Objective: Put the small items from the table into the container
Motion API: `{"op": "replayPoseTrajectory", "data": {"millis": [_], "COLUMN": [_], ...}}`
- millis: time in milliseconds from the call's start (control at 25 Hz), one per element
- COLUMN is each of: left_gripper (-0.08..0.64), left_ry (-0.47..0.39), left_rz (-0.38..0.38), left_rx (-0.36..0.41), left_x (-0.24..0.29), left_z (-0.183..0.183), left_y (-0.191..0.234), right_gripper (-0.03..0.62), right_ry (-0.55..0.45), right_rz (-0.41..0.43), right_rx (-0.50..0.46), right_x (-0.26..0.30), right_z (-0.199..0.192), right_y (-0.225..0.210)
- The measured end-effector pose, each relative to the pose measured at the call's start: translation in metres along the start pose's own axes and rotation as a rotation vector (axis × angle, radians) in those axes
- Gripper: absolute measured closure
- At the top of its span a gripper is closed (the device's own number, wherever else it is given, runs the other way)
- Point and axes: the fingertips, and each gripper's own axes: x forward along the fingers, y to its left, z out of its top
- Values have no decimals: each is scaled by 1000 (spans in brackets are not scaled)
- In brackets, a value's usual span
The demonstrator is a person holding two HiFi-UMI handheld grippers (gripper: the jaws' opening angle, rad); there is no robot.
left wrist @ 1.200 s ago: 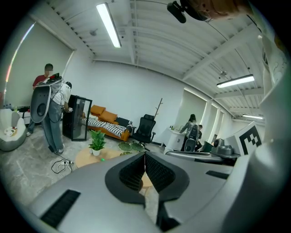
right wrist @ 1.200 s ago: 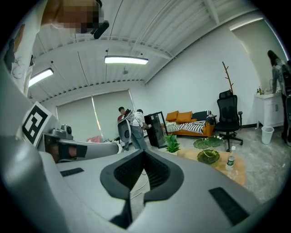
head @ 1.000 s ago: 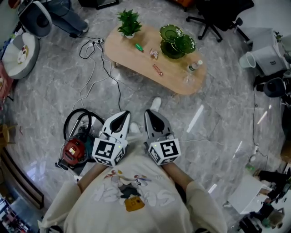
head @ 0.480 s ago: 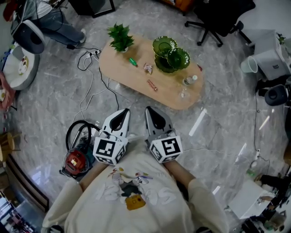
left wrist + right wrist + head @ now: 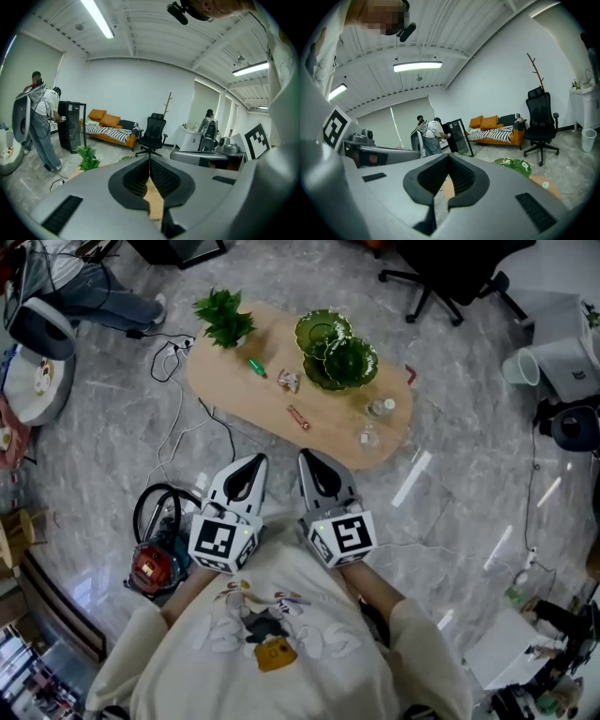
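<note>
A low oval wooden table [image 5: 328, 432] stands ahead on the marble floor. On it lie a green marker-like item [image 5: 255, 367], a small wrapped sweet [image 5: 288, 381] and a reddish bar [image 5: 298, 416]. Stacked green glass dishes [image 5: 337, 351] sit at the table's far side, and they also show in the right gripper view as green dishes [image 5: 513, 165]. My left gripper [image 5: 251, 463] and right gripper [image 5: 310, 459] are held side by side near my chest, short of the table. Both are shut with nothing between the jaws.
A potted plant [image 5: 223, 319], a small bottle [image 5: 381, 408] and a clear glass [image 5: 367, 437] also stand on the table. Cables [image 5: 183, 418] trail on the floor at left, beside a red vacuum [image 5: 155, 563]. A black office chair [image 5: 450, 273] stands behind the table. People [image 5: 40, 117] stand at the far left.
The table and its items have drawn closer and shifted left in the head view as I walk toward it. Both grippers stay shut and side by side.
</note>
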Motion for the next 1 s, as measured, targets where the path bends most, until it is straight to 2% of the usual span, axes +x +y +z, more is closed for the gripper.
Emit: {"op": "replayPoseTrajectory", "data": {"millis": [320, 680, 1000], "left_gripper": [551, 551, 551], "left_ry": [51, 114, 178], "left_rz": [26, -22, -43], "left_rx": [-45, -39, -59], "left_x": [17, 54, 92], "left_z": [-14, -29, -63], "left_y": [3, 12, 31], "right_gripper": [586, 586, 586], "right_ry": [51, 77, 152], "right_rz": [9, -9, -24], "right_rx": [14, -24, -12], "right_x": [4, 26, 51], "right_z": [-19, -29, -66], "right_y": [-17, -29, -50]}}
